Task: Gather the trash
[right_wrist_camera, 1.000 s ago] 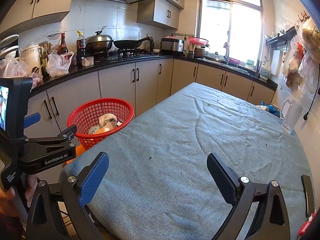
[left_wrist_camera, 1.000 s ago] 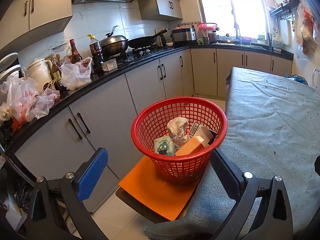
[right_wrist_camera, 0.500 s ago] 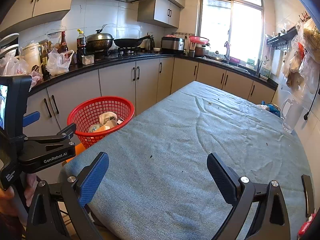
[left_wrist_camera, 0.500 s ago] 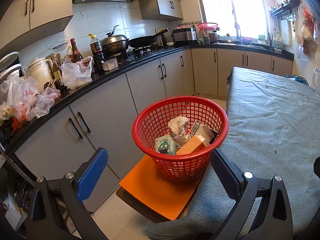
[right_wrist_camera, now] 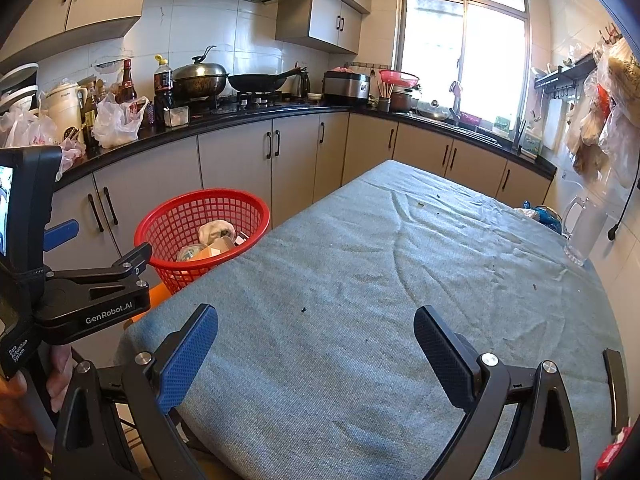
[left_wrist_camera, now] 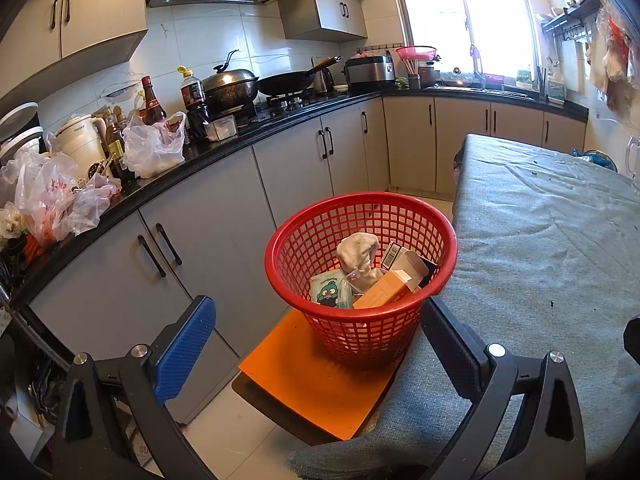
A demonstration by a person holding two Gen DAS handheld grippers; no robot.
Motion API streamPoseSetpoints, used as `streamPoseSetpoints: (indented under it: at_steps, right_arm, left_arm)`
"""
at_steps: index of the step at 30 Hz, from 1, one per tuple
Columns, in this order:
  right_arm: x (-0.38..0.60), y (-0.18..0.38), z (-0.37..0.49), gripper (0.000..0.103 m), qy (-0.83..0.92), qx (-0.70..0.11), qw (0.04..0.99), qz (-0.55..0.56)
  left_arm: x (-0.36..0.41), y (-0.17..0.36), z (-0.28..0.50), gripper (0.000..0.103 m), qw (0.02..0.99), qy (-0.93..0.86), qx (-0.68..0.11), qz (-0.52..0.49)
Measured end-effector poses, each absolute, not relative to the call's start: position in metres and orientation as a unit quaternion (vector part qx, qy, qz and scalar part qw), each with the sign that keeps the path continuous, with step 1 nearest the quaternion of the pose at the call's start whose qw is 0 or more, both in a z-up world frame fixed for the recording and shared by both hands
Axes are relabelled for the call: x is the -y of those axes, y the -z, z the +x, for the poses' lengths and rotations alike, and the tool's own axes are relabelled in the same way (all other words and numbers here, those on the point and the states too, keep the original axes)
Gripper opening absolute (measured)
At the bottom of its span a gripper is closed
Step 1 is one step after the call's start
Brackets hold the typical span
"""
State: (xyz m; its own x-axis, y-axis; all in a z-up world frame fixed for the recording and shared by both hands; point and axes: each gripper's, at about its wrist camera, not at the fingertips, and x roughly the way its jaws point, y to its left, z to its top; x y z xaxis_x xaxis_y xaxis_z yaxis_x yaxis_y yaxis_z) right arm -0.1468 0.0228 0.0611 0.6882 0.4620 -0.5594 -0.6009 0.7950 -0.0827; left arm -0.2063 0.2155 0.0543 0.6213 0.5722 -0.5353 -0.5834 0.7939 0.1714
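Observation:
A red mesh basket (left_wrist_camera: 400, 204) stands on an orange stool (left_wrist_camera: 304, 384) beside the table. It holds a crumpled white tissue (left_wrist_camera: 356, 252), an orange box (left_wrist_camera: 380, 294), a white carton (left_wrist_camera: 412, 266) and a cartoon-print packet (left_wrist_camera: 328, 290). My left gripper (left_wrist_camera: 316, 324) is open and empty, just in front of and below the basket. My right gripper (right_wrist_camera: 316, 336) is open and empty above the grey cloth-covered table (right_wrist_camera: 380, 280). The basket (right_wrist_camera: 160, 224) and the left gripper's body (right_wrist_camera: 80, 296) show at the left of the right wrist view.
A black counter (left_wrist_camera: 240, 136) with grey cabinets runs along the left and back, carrying plastic bags (left_wrist_camera: 152, 148), bottles, a wok and a pan. A glass mug (right_wrist_camera: 580, 232) and a blue bundle (right_wrist_camera: 540, 212) are at the table's far right. Small crumbs dot the cloth.
Both views have shifted very slightly; the basket sits a touch higher in the left wrist view. Both grippers stay open and empty.

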Motion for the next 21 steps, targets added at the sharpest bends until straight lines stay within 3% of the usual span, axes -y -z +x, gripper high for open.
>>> streamPoseSetpoints:
  at_steps: [21]
  right_arm:
    - [-0.0223, -0.0597, -0.1458, 0.100, -0.292, -0.270, 0.908, -0.133]
  left_arm:
    - [-0.2156, -0.0527, -0.2073, 0.102, 0.900, -0.321, -0.296, -0.009]
